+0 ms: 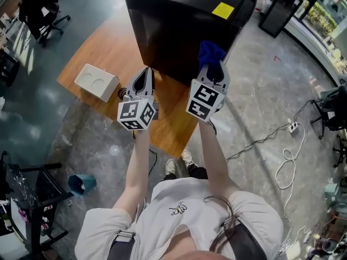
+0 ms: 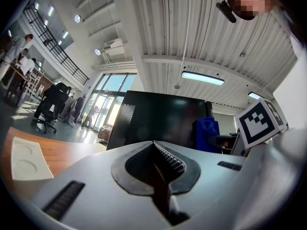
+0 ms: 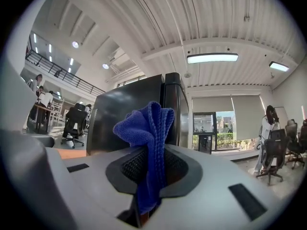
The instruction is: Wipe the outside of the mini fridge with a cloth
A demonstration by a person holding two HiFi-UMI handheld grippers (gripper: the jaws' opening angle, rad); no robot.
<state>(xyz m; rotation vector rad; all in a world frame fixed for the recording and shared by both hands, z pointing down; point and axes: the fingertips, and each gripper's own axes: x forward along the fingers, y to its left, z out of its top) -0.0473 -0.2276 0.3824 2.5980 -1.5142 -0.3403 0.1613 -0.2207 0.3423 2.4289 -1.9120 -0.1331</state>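
A black mini fridge stands on a wooden table with a yellow sticker on its top. The fridge fills the middle of the left gripper view, and the fridge stands just ahead in the right gripper view. My right gripper is shut on a blue cloth, held up close to the fridge's near side. The cloth sticks up in a bunch from between the jaws. My left gripper is shut and holds nothing, low in front of the fridge, to the left of the right gripper.
A white tray with two round hollows lies on the table to the left. A teal cup and a black rack stand on the floor at the left. White cables trail on the floor at the right. Office chairs stand far left.
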